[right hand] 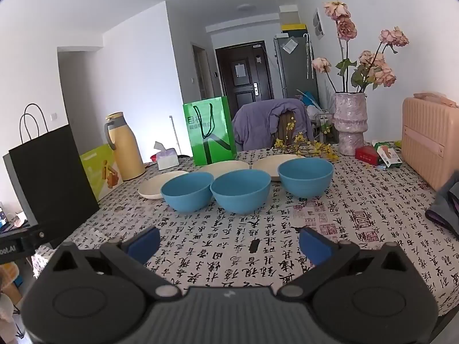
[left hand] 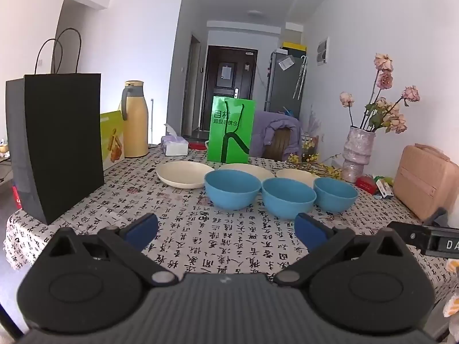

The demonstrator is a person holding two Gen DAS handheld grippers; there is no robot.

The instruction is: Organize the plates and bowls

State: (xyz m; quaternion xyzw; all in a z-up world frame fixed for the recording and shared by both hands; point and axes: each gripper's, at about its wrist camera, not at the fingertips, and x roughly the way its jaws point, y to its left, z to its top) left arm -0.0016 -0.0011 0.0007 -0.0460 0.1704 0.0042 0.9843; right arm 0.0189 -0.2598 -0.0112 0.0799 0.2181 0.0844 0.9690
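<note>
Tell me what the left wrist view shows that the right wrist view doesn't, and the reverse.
Only the left wrist view: the left gripper, open and empty, and part of the other gripper's body at the right edge.

Only the right wrist view: the right gripper, open and empty, and a dark cloth at the right table edge.

Both: three blue bowls in a row with three cream plates behind, a black bag, a green bag, a thermos, a vase and a pink case.
</note>
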